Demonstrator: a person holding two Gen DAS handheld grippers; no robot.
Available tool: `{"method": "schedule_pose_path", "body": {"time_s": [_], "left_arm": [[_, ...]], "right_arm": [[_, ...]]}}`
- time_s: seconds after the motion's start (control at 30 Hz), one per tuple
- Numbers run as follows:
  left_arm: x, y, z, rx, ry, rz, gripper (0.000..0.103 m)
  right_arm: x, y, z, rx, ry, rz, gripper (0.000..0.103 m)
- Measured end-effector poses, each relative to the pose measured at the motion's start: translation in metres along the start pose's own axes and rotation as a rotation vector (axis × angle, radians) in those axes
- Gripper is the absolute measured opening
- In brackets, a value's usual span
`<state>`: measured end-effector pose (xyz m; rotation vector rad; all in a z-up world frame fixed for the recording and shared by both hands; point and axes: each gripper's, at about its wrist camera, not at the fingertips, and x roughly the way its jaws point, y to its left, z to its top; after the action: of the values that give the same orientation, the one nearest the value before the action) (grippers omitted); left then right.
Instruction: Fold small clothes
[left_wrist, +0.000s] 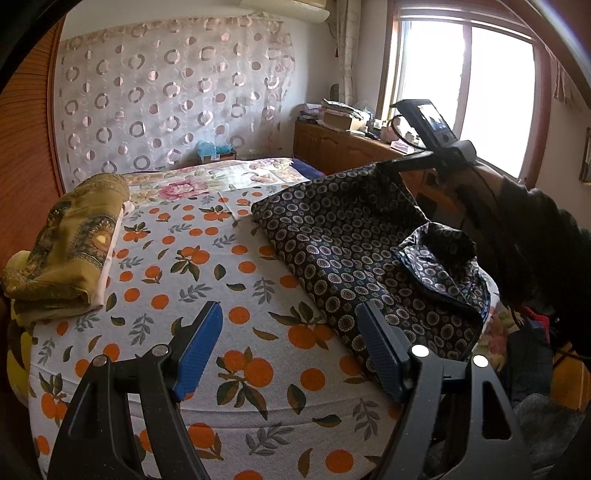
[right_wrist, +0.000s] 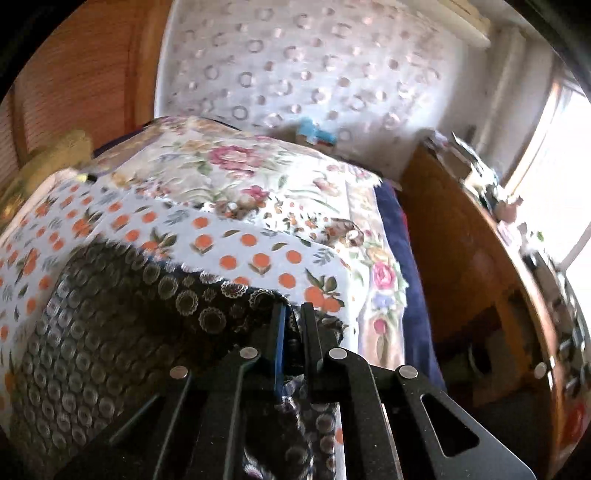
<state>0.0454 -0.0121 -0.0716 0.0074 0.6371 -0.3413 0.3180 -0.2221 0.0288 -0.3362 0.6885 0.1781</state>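
Right gripper (right_wrist: 292, 314) has its jaws pinched tight on a corner of the dark navy garment with the small ring-and-flower print (left_wrist: 354, 251), lifting that corner up off the bed. Left gripper (left_wrist: 291, 332) hangs with its blue-padded jaws spread wide, gripping nothing, just above the white bedsheet printed with oranges and leaves (left_wrist: 221, 295). The garment sprawls across the sheet's right side, its near end bunched. Over on the left edge sits a folded olive-gold patterned cloth (left_wrist: 70, 247).
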Motion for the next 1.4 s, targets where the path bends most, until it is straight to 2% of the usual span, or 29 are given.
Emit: {"method": "schedule_pose_path", "body": {"time_s": [0.03, 0.07, 0.1, 0.17, 0.23, 0.47, 0.63, 0.8, 0.97, 1.0, 1.03, 1.07, 1.1, 1.17, 1.27, 1.4], "left_arm": [[0.0, 0.0, 0.0, 0.002, 0.001, -0.001, 0.077], [0.0, -0.001, 0.0, 0.005, 0.001, -0.002, 0.077], [0.0, -0.002, -0.001, 0.006, 0.0, -0.003, 0.077], [0.001, -0.003, 0.0, 0.005, 0.001, -0.008, 0.077], [0.003, -0.004, 0.0, 0.007, 0.002, -0.01, 0.077], [0.005, -0.011, -0.001, 0.016, 0.01, -0.021, 0.077], [0.007, -0.016, 0.0, 0.023, 0.014, -0.03, 0.077], [0.008, -0.02, -0.001, 0.028, 0.019, -0.039, 0.077], [0.011, -0.023, -0.002, 0.029, 0.022, -0.046, 0.077], [0.011, -0.024, -0.003, 0.03, 0.023, -0.048, 0.077], [0.011, -0.024, -0.003, 0.031, 0.024, -0.049, 0.077], [0.012, -0.025, -0.003, 0.032, 0.024, -0.05, 0.077], [0.012, -0.025, -0.003, 0.031, 0.024, -0.052, 0.077], [0.013, -0.026, -0.003, 0.028, 0.026, -0.052, 0.077], [0.016, -0.028, -0.004, 0.028, 0.032, -0.057, 0.077], [0.02, -0.034, -0.004, 0.039, 0.041, -0.066, 0.077]], "right_arm": [[0.003, -0.001, 0.001, 0.006, 0.006, -0.009, 0.019], [0.004, -0.001, 0.002, 0.008, 0.001, -0.02, 0.029], [0.003, -0.003, 0.004, 0.012, -0.014, -0.024, 0.044], [-0.004, -0.002, 0.006, 0.021, -0.04, -0.028, 0.061], [-0.011, 0.005, 0.001, 0.027, -0.06, -0.024, 0.062], [-0.045, 0.061, -0.062, -0.023, -0.093, 0.145, 0.062], [-0.05, 0.097, -0.106, -0.039, -0.043, 0.261, 0.062], [-0.045, 0.121, -0.135, -0.042, -0.004, 0.31, 0.062], [-0.041, 0.126, -0.154, -0.04, 0.029, 0.258, 0.061], [-0.037, 0.123, -0.156, -0.024, 0.039, 0.254, 0.057], [-0.039, 0.121, -0.156, -0.007, 0.044, 0.26, 0.048], [-0.037, 0.12, -0.158, 0.004, 0.046, 0.276, 0.026], [-0.036, 0.117, -0.16, 0.013, 0.039, 0.278, 0.013], [-0.041, 0.111, -0.164, 0.041, 0.012, 0.253, 0.007], [-0.062, 0.089, -0.177, 0.123, -0.028, 0.229, 0.006], [-0.099, 0.057, -0.208, 0.212, -0.07, 0.144, 0.005]]}}
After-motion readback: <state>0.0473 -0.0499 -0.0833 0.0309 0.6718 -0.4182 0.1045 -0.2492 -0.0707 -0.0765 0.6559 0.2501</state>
